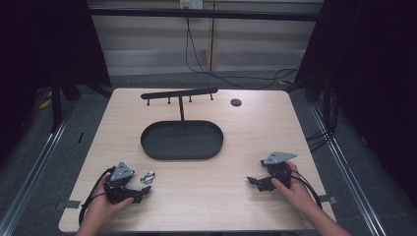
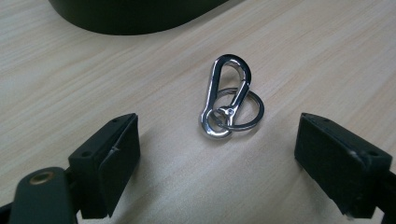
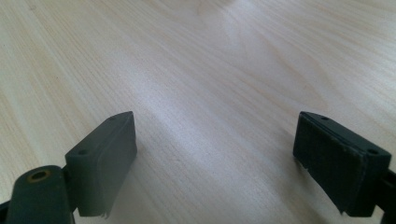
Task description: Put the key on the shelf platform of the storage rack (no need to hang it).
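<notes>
Carabiner clip (image 2: 226,95) with its key ring (image 2: 247,112) lies flat on the pale wooden surface (image 1: 236,142), near the oval black tray (image 1: 182,140) with its hook rack (image 1: 179,93). Left hand-held gripper (image 1: 142,189) sits just short of it, jaws released wide and apart from it. Right hand-held gripper (image 1: 253,182) rests far right, also released, over bare wood.

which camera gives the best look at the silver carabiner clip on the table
The left gripper view: the carabiner clip lies close up, its key ring clear, ahead of the open left tool. The high view shows it as a small glint.
</notes>
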A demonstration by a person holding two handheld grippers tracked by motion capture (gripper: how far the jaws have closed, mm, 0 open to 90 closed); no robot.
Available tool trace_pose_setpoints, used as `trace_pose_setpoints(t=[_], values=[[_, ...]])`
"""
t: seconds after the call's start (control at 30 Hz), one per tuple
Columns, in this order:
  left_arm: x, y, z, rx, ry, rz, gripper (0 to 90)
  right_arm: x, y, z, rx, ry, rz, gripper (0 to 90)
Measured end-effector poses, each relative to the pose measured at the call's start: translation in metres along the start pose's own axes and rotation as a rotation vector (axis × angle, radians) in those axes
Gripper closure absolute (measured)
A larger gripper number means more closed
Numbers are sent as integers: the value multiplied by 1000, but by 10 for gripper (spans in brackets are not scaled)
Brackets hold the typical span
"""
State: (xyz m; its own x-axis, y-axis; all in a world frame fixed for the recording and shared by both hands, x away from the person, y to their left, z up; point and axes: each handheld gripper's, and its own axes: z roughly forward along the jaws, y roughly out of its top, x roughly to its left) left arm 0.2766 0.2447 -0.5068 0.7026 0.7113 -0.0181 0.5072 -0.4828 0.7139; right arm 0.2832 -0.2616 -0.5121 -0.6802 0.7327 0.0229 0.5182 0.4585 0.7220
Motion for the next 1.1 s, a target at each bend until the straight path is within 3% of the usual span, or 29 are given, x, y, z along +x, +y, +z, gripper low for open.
trace_pose_setpoints(t=[0.3, 0.37, 0.53, 0.7, 0.8, 0.97, 1.0, 1.1], values=[[-1, 1, 0, 7, -7, -1, 134, 0, 0, 0, 0, 0, 0, 130], [-2, 3, 0, 37, -7, 16, 114, 0, 0, 0, 0, 0, -1, 130], [-3, 12, -4, 129, -14, 2, 175, 0, 0, 0, 0, 0, -1, 130], [-5, 19, -5, 182, -30, -20, 213, 0, 0, 0, 0, 0, -2, 130], [-4, 27, -6, 245, -43, -11, 238, 0, 0, 0, -1, 0, 0, 130], [-4, 36, -7, 298, -49, 4, 280, 0, 0, 0, 0, 0, -1, 130], [-5, 40, -7, 306, -64, -9, 293, 0, 0, 0, -1, 0, -1, 130], [-4, 45, -7, 334, -54, -12, 312, 0, 0, 0, 0, 0, 0, 130]])
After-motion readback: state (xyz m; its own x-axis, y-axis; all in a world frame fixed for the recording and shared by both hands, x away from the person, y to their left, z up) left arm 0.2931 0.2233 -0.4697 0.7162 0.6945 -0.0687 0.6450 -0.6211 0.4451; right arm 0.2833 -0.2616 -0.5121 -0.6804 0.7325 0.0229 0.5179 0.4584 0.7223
